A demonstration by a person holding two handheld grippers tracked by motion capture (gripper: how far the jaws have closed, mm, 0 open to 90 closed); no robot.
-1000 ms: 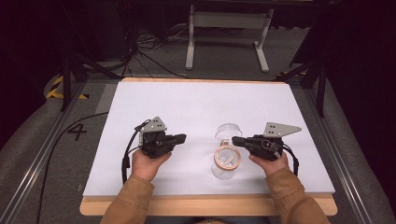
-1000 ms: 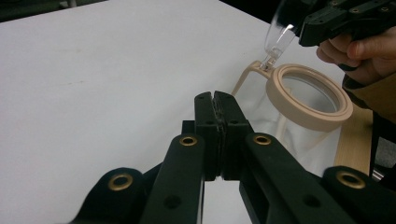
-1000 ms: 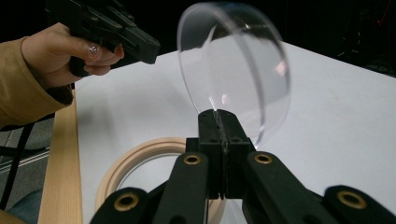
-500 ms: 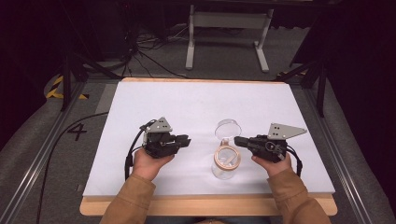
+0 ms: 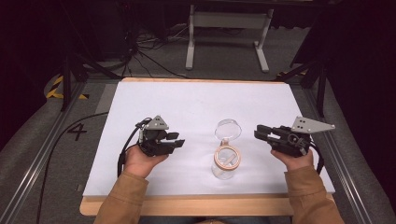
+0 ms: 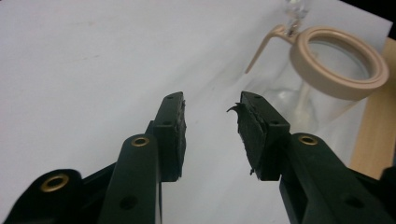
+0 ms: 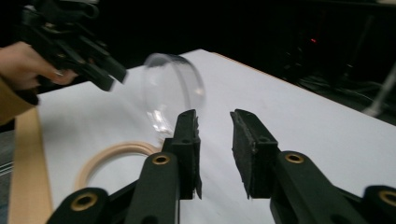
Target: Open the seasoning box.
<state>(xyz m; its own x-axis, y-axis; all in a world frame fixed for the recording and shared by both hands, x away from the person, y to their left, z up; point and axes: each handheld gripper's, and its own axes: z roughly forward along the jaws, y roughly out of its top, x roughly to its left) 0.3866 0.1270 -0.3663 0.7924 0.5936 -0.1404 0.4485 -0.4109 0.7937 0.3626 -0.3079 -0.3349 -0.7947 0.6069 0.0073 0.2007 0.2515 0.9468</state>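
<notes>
Both hands drawn nearer, left claw (image 5: 179, 142) and right claw (image 5: 260, 132) part-open, empty, flanking jar (image 5: 226, 160)

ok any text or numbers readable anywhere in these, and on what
"4": a dark numeral on the grey floor, left of the white table.
No lettering shows on the glass jar, its open lid, the left gripper or the right gripper.
</notes>
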